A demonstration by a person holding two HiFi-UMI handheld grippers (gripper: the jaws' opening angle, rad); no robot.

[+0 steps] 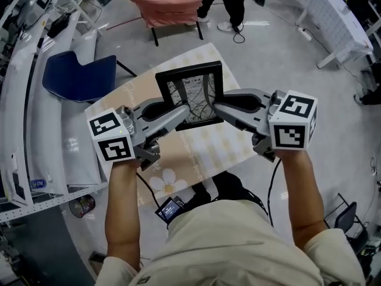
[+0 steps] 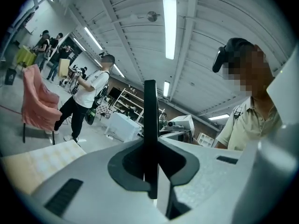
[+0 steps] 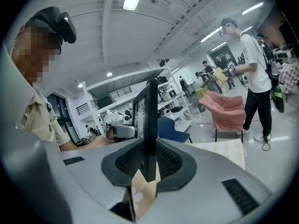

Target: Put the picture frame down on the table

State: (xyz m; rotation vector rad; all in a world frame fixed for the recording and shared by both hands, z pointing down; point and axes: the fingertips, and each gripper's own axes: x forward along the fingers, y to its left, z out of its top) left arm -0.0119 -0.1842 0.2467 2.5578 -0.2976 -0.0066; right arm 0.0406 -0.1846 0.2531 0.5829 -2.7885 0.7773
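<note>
A black picture frame (image 1: 189, 94) with a line drawing in it hangs above the cloth-covered table (image 1: 128, 100). My left gripper (image 1: 186, 112) is shut on its lower left edge, and my right gripper (image 1: 218, 108) is shut on its lower right edge. In the left gripper view the picture frame (image 2: 149, 125) shows edge-on as a thin black bar pinched between the jaws of the left gripper (image 2: 150, 181). The right gripper view shows the picture frame (image 3: 150, 115) the same way, clamped by the right gripper (image 3: 148, 169), with a tan paper tag (image 3: 142, 190) below it.
A blue chair (image 1: 77, 75) stands left of the table, and a pink-draped chair (image 1: 164, 2) behind it. A person's legs (image 1: 226, 2) are at the back. White shelving (image 1: 24, 88) runs along the left. A white table (image 1: 336, 19) is at the far right.
</note>
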